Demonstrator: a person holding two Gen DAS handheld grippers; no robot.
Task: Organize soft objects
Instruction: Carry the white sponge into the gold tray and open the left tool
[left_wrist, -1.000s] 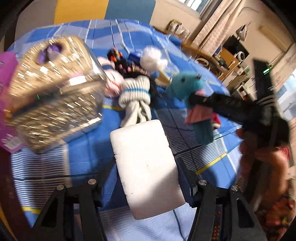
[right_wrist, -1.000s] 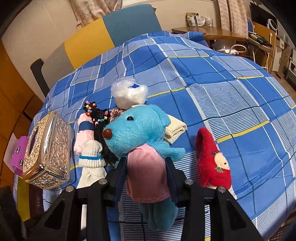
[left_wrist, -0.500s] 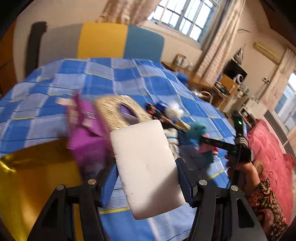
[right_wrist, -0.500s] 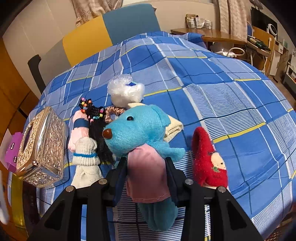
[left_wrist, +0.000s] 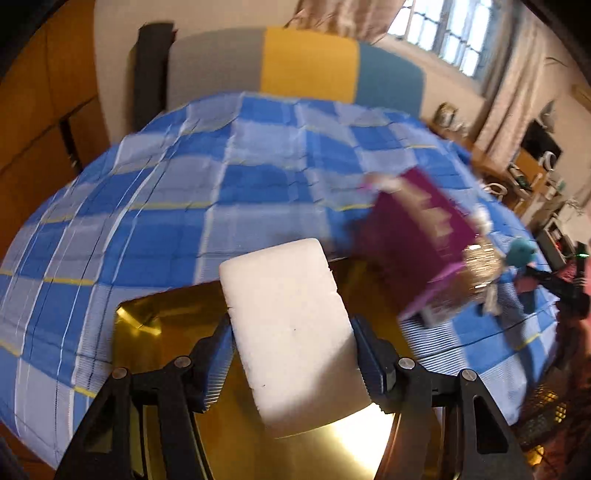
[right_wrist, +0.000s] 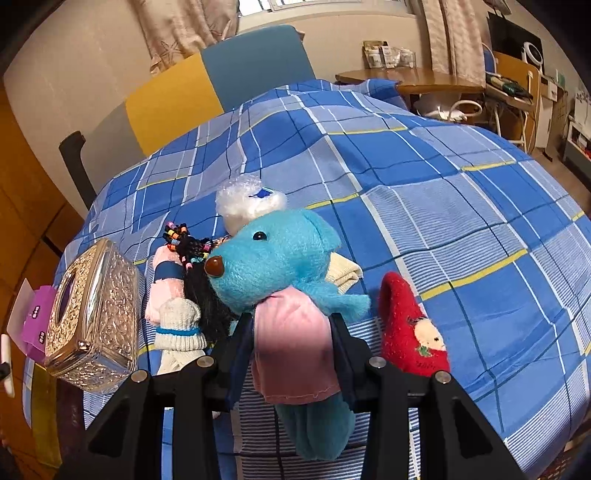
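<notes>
Left gripper (left_wrist: 291, 354) is clamped on a white sponge (left_wrist: 291, 332), low centre of its frame above a gold tray (left_wrist: 166, 332). Right gripper (right_wrist: 291, 354) is clamped on a blue plush (right_wrist: 273, 266) at frame centre. Left on the bed (right_wrist: 461, 206): red sock (right_wrist: 410, 332), white sock (right_wrist: 179, 332), doll (right_wrist: 199, 280), white puff (right_wrist: 247, 203). Judging by this, nothing looks sorted yet

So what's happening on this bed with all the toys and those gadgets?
A person is sorting soft things. The right hand-held gripper is shut on a blue plush toy, held above the checked bedspread. The left hand-held gripper clamps a white foam block over a gold surface. Socks and a red slipper lie nearby.
</notes>
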